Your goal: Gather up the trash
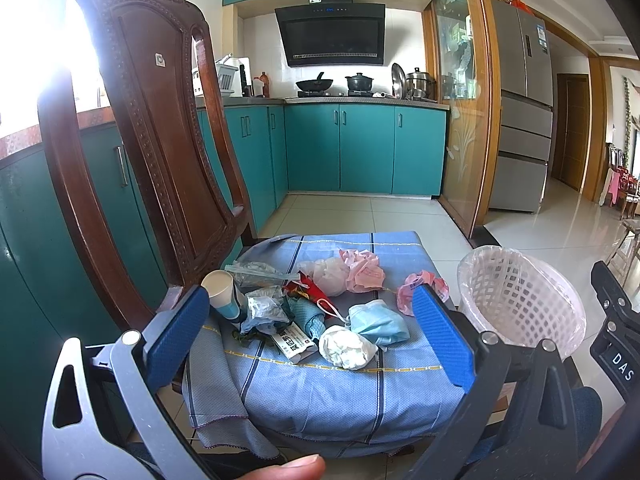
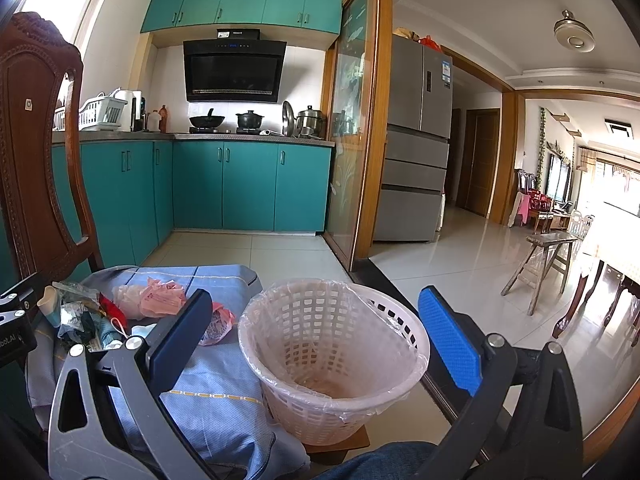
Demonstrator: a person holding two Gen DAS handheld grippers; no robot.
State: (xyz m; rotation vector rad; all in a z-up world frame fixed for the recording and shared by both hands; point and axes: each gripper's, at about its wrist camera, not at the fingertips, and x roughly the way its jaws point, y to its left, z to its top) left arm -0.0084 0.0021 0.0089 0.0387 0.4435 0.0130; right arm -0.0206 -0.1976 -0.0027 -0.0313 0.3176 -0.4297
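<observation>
Kitchen, blue cloth on seat. Lined basket at 3 o'clock looks empty. Both grippers, left gripper and right gripper, spread, holding nothing. Trash centre: face mask, paper wad. Light, soft; pinch mid-bulk.

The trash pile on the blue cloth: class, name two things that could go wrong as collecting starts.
The paper cup stands upright at the pile's left edge; a reaching left gripper might knock it over. The basket sits on a small board beside the chair; a nudge could tip it.
</observation>
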